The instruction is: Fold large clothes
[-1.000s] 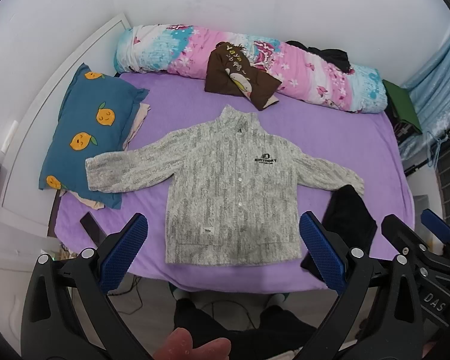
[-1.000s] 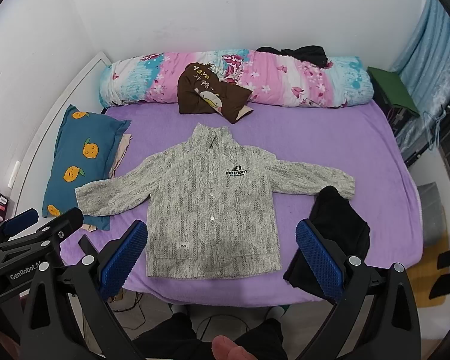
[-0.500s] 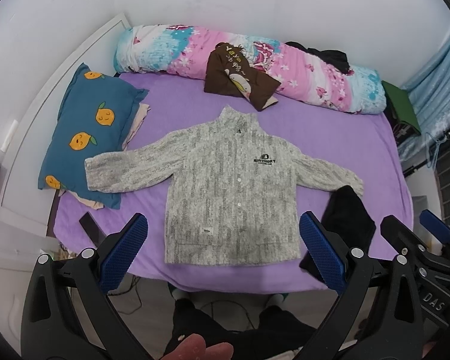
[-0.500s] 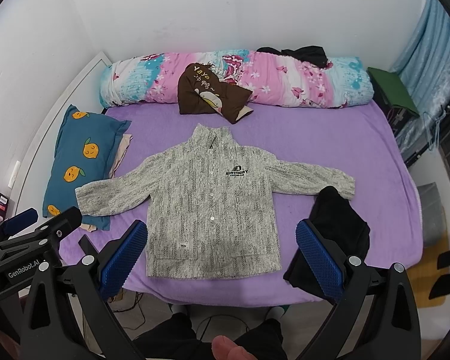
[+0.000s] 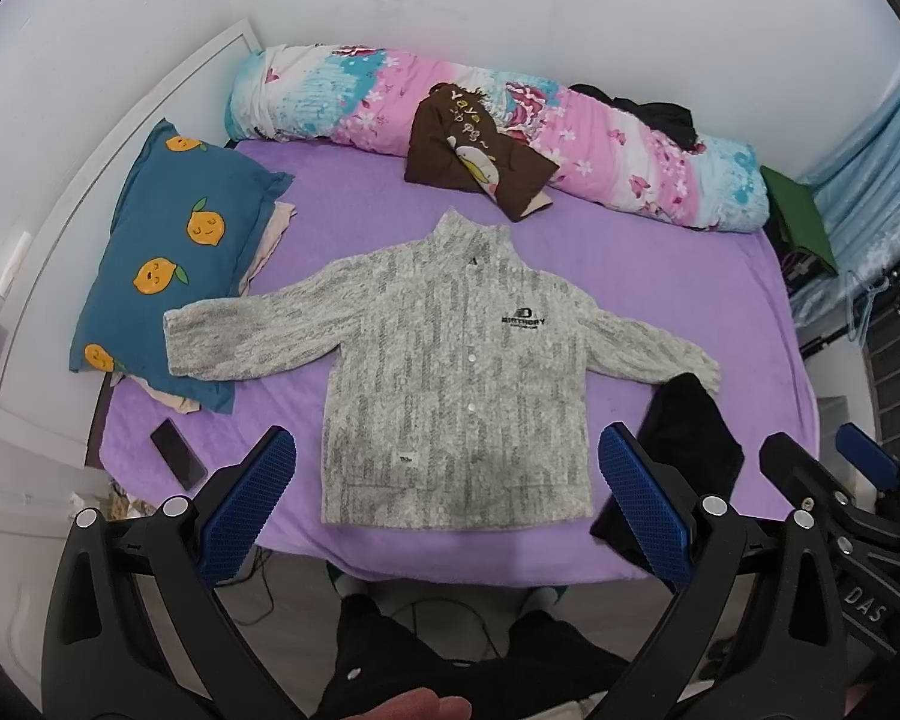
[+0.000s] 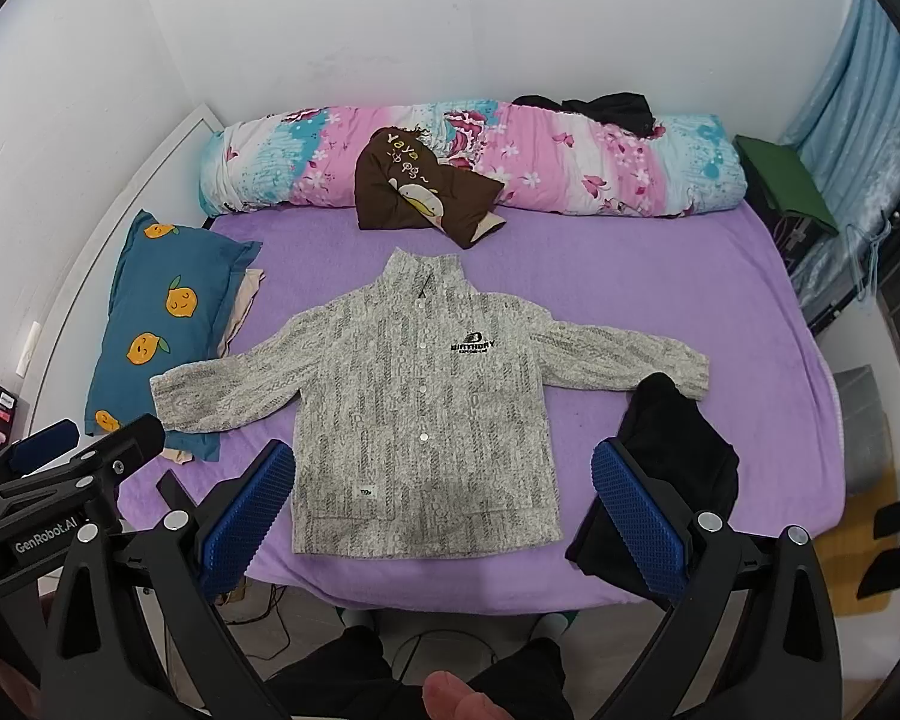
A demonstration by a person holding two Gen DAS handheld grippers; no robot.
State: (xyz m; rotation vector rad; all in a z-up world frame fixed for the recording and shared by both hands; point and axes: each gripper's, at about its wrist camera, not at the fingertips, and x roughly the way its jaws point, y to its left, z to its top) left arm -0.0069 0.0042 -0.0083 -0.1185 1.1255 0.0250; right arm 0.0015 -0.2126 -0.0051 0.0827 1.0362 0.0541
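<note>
Unmoved: left tool (image 5: 443,450), right tool (image 6: 439,462) before hem (image 5: 456,523)

Two handheld grippers share one build: black angular frames, silver screw heads at the joints, and blue pads with a fine grid texture lining each finger. On the left gripper (image 5: 447,501), a blue pad (image 5: 249,504) faces its twin across a wide gap. To its right, the right gripper's (image 6: 441,516) frame carries white lettering reading "DAS". "GenRobot.AI" is printed in white on the left one's side. Below the tongs, the person wears dark trousers (image 5: 450,660) and pale socks (image 6: 549,621).
</note>
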